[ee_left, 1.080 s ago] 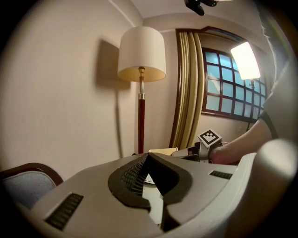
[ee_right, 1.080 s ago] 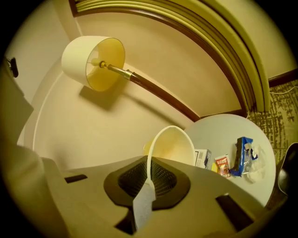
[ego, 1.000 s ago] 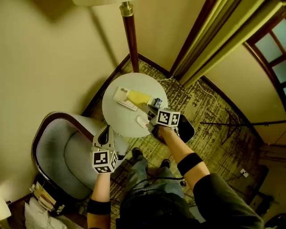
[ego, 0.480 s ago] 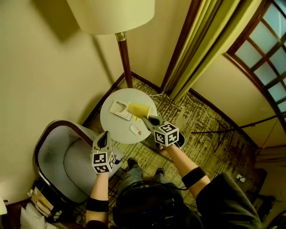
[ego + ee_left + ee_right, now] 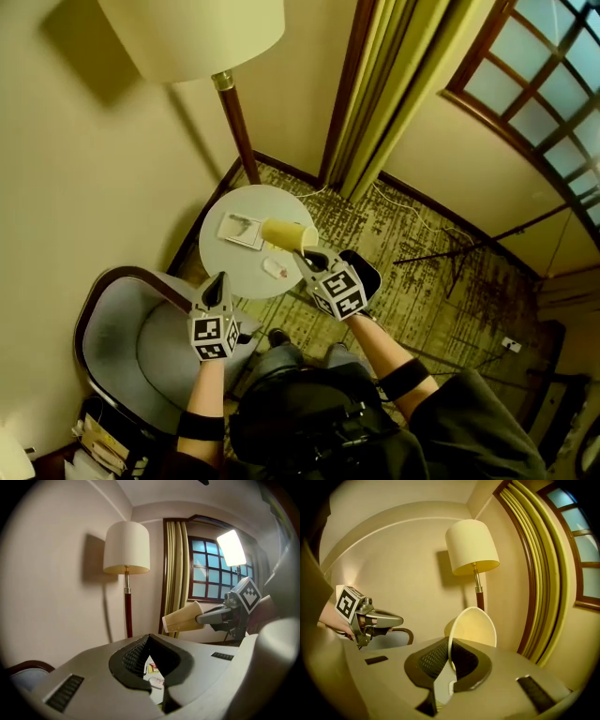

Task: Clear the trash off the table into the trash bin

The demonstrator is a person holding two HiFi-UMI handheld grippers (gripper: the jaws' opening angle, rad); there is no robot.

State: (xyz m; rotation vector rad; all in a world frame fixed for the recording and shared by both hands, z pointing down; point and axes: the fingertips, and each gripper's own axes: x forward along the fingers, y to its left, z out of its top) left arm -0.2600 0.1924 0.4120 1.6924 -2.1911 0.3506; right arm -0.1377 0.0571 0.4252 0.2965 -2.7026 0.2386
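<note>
The right claw [image 5: 307, 255] pinches the rim of the paper cup [image 5: 287, 233], above the desk [image 5: 217, 264]; the left claw [image 5: 218, 281] is closed tight, empty.

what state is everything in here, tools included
paper cup, tipped on its side, lifted off the table, pinched at its rim
right tool, shut on the paper cup
left tool, shut, holding nothing
wrapper, lying on the table
leaflet, lying flat on the table
floor lamp, upright behind the table
</note>
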